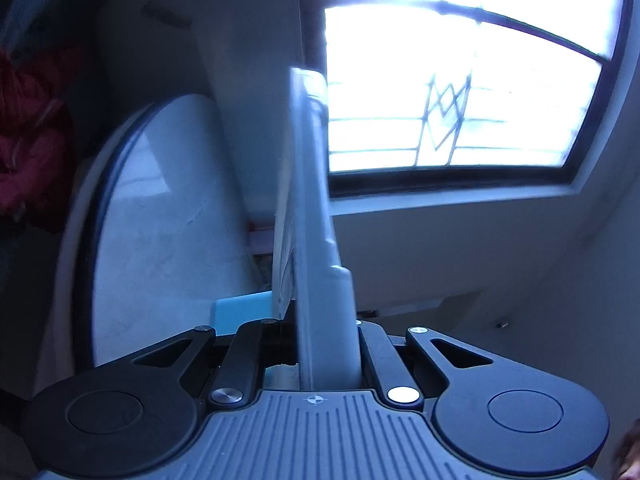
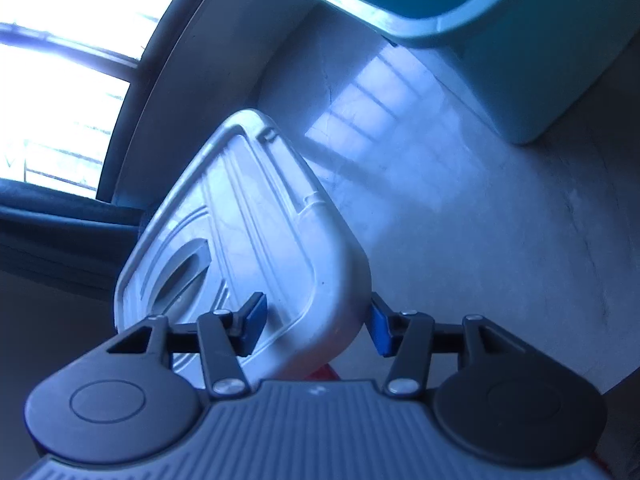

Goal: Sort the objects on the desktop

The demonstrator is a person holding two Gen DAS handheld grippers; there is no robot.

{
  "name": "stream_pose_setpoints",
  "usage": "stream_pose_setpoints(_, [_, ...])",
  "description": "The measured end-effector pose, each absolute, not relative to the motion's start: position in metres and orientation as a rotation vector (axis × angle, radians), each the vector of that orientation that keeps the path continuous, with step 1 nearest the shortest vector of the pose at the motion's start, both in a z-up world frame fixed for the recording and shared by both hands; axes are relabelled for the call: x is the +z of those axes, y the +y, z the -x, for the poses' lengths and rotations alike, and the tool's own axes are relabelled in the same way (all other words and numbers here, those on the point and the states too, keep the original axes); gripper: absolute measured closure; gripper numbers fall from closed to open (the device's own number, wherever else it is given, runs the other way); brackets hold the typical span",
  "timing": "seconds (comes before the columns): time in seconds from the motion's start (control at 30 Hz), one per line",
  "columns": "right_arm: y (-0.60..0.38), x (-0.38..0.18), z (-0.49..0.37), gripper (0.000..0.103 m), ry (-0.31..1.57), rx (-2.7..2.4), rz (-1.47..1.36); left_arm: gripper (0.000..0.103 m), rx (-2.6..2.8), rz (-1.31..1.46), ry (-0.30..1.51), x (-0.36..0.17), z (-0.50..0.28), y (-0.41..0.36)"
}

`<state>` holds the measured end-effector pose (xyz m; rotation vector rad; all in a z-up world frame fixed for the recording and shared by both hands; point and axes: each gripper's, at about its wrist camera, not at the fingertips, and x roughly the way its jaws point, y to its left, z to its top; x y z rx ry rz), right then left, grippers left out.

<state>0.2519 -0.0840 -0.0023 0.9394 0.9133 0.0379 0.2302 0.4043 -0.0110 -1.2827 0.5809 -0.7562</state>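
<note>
Left gripper (image 1: 316, 336) is clamped tight on a flat grey lid (image 1: 310, 200), held edge-on and running straight up the middle of the left wrist view. Behind it sits a round white table (image 1: 168, 232), its pale top tipped steeply in the frame, and off to the right a bright window (image 1: 460, 80). A sliver of a teal bin (image 1: 240, 312) peeks out just beside the lid's base.

Over to the right wrist view: right gripper (image 2: 316, 324) has its jaws apart, blue pads (image 2: 256, 316) either side of the same grey lid (image 2: 248, 216), the left pad not pressing on it. Over the table (image 2: 460, 184) the lid hangs tilted, the teal bin (image 2: 520, 48) standing well beyond it.
</note>
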Motion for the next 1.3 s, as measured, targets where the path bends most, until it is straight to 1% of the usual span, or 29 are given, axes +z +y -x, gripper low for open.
stream_pose_setpoints(0.03, [-0.083,0.001,-0.252,0.055,0.913,0.033,-0.915,0.094,-0.747,1.256,0.598,-0.009,-0.231,0.404])
stream_pose_setpoints(0.13, [-0.077,0.018,-0.252,0.056,0.905,0.007,-0.811,0.094,-0.762,1.212,0.631,-0.007,-0.234,0.400])
stream_pose_setpoints(0.37, [-0.079,0.051,-0.247,0.056,0.821,-0.010,-0.737,0.094,-0.833,1.208,0.594,0.006,-0.245,0.389])
stream_pose_setpoints(0.7, [-0.098,0.062,-0.216,0.055,0.776,-0.042,-0.713,0.094,-0.876,1.159,0.623,0.015,-0.241,0.359])
stream_pose_setpoints(1.03, [-0.137,0.082,-0.167,0.055,0.739,-0.026,-0.667,0.094,-0.892,1.173,0.567,0.023,-0.203,0.301])
stream_pose_setpoints(1.17, [-0.161,0.089,-0.136,0.055,0.727,-0.015,-0.656,0.094,-0.895,1.168,0.543,0.025,-0.174,0.271])
stream_pose_setpoints(1.3, [-0.180,0.089,-0.104,0.055,0.727,-0.006,-0.638,0.094,-0.874,1.182,0.533,0.017,-0.136,0.248])
